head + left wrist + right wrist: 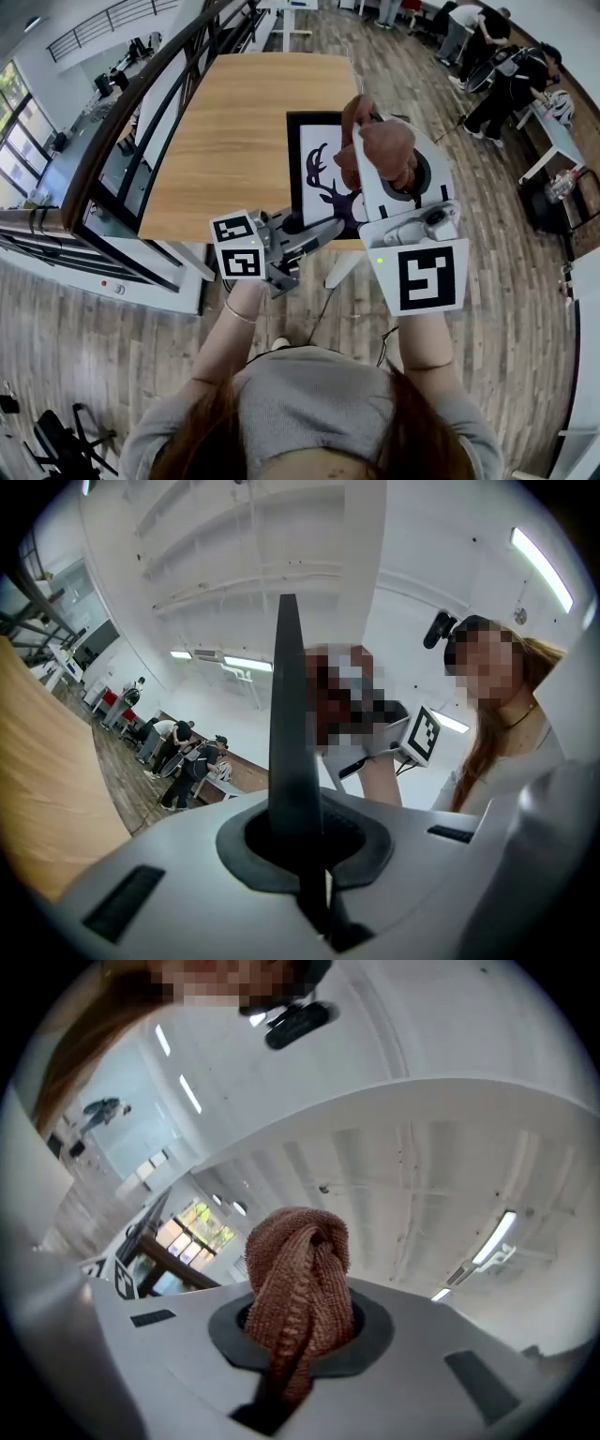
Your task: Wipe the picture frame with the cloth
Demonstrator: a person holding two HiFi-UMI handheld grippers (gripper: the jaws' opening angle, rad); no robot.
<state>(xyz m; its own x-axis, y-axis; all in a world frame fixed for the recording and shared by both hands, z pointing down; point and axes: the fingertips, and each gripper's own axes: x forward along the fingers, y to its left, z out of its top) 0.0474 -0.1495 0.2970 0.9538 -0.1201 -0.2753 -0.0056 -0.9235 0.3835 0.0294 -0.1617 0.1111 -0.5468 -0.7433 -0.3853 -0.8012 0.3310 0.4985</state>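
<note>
Clerk: Grippers, condition?
Checker: Right gripper pinched on bunched russet cloth; left gripper pressed together, empty.
Clerk: Picture frame?
Checker: Flat on wooden table, long axis toward table's far end, stag's antlers farthest; beneath right gripper, left gripper at its near edge.

rust-brown ribbed cloth, black picture frame round a dark stag silhouette, pale wood-grain table.

People are working at desks on a plank floor in an open office, railings and big windows running alongside
</note>
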